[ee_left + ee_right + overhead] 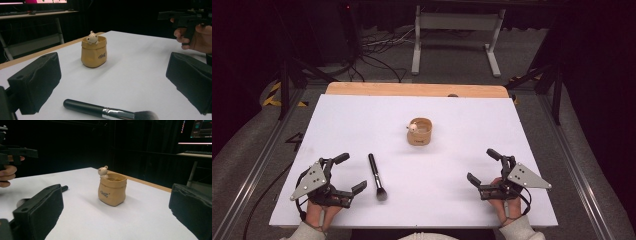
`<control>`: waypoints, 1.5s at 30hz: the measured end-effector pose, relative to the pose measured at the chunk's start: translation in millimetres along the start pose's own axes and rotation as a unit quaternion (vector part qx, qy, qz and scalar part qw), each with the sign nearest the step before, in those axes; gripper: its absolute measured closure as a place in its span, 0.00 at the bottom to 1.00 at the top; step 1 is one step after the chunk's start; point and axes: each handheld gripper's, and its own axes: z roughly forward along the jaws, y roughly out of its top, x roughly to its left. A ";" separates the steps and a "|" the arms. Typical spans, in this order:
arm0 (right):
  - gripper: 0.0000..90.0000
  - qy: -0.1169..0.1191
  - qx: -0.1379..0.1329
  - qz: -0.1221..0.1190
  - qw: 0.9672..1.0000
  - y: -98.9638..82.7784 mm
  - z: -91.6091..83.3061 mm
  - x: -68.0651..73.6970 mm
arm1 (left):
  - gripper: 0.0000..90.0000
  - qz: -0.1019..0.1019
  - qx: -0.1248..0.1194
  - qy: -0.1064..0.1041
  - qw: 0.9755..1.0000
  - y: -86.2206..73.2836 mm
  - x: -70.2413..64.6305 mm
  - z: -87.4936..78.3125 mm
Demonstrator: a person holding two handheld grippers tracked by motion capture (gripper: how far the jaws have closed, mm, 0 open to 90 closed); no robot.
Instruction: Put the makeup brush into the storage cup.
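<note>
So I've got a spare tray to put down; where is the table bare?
Bare white table: the far strip behind the pot, and the middle between brush and right gripper. Tightest spot: the left gripper beside the brush.

A white table [362, 125] carries a small tan sack-shaped pot [420, 131] near its middle, with a pale figurine at the pot's left rim. A black-handled brush [376, 176] lies near the left, bristles toward the near edge, just right of the left gripper [351, 172], whose jaws stand apart. The right gripper [480, 165] rests at the near right, jaws spread, well apart from the pot.
</note>
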 end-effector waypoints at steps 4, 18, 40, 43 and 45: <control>0.00 0.001 0.000 0.005 1.000 -0.2 -0.2 -1.2 | 0.00 0.005 0.008 -0.006 1.000 6.2 1.7 1.9; 0.00 0.018 0.011 0.015 1.000 0.9 -0.2 -6.7 | 0.00 0.033 0.061 -0.037 0.997 42.1 23.2 11.8; 0.00 0.023 0.026 0.026 0.999 -1.7 -0.6 -16.8 | 0.00 0.127 0.203 -0.076 0.968 78.8 31.5 48.0; 0.00 0.024 0.024 0.023 0.999 -1.3 -0.5 -16.8 | 0.00 0.134 0.226 -0.075 0.962 81.9 32.3 53.2; 0.00 0.022 0.026 0.022 0.999 -1.6 -0.1 -17.0 | 0.00 0.143 0.240 -0.074 0.957 83.9 32.2 56.7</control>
